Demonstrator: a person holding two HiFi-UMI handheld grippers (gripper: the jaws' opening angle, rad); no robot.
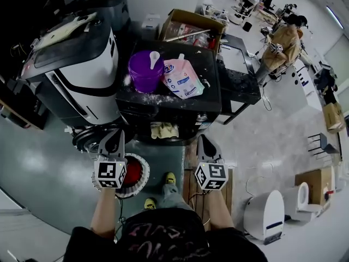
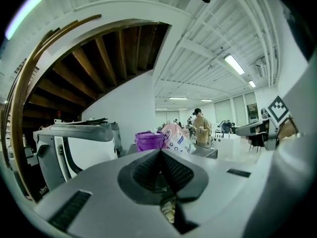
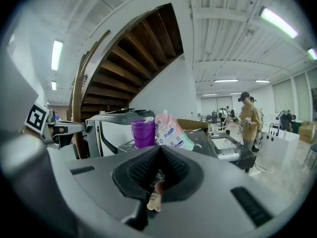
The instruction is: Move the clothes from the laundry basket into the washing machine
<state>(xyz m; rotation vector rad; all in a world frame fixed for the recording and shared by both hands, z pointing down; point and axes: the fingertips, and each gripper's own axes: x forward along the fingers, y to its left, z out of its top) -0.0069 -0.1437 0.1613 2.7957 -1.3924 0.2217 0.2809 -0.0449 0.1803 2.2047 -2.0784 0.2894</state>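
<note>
The black washing machine (image 1: pixel 210 100) stands ahead of me, with a pale yellow cloth (image 1: pixel 163 130) at its front, low down. Both grippers point level at it. My left gripper (image 1: pixel 113 137) (image 2: pixel 159 155) is shut, its pads meeting with nothing clamped between them. My right gripper (image 1: pixel 203 141) (image 3: pixel 159 152) is shut the same way. In both gripper views a bit of pale cloth (image 2: pixel 168 209) (image 3: pixel 154 200) shows through the gap under the pads. Beneath my left gripper, the round laundry basket (image 1: pixel 143 171) sits on the floor, white-rimmed and red inside.
A purple bucket (image 1: pixel 144 70) and a pink detergent pouch (image 1: pixel 182 78) stand on the machine's top. A white and black appliance (image 1: pixel 76 64) is to its left, a cardboard box (image 1: pixel 193 23) behind it. A person (image 1: pixel 283 45) stands at the far right.
</note>
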